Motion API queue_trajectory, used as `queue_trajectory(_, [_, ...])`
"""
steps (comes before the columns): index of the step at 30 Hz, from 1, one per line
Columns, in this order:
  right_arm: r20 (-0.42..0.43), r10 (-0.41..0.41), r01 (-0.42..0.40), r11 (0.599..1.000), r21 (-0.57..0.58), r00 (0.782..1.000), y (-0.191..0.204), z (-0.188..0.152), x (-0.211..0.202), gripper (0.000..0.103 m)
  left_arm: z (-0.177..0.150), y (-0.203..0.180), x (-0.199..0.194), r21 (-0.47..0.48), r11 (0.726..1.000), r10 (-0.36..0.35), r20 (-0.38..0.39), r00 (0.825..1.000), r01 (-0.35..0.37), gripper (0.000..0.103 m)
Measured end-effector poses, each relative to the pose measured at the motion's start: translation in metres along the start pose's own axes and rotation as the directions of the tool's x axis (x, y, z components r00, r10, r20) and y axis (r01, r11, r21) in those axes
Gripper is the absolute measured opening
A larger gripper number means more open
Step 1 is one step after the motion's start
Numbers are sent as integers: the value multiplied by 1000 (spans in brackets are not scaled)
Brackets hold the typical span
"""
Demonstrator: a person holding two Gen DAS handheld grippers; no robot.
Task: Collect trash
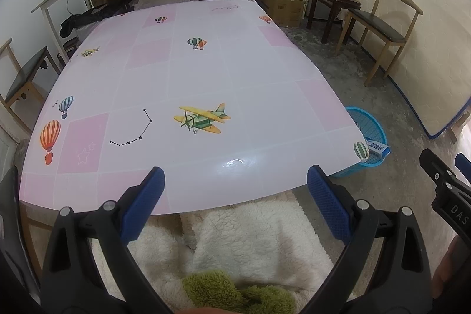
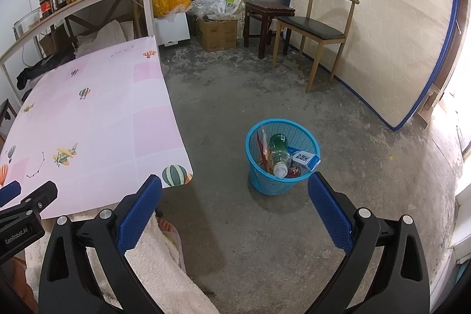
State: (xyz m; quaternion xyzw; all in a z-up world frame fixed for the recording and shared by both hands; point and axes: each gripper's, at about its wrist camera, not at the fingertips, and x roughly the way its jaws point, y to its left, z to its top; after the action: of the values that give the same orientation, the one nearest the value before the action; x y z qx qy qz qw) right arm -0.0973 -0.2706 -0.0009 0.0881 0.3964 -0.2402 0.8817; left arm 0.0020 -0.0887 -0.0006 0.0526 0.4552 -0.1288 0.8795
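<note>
Holding nothing, both hand-held grippers agape (left hand-held gripper (image 1: 235, 190), right hand-held gripper (image 2: 235, 196)), bin (image 2: 265, 184) full.

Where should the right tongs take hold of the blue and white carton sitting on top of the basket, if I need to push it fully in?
Grip the blue and white carton across its narrow sides at the end overhanging the rim of the blue basket. Come from above on the near right side with the right tongs, which are open. That end juts clear of the basket, while the plastic bottle crowds the carton's inner end.

Grey concrete floor (image 2: 235, 96), wooden chair (image 2: 315, 28), mattress (image 2: 376, 19) against wall, pink-patterned table (image 1: 188, 84)
</note>
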Motion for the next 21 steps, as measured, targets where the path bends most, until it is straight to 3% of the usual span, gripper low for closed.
queue_trajectory(21, [8, -1, 1, 1000, -5, 1000, 3, -2, -5, 97, 0, 2, -3, -10, 1000, -2, -5, 1000, 2, 93])
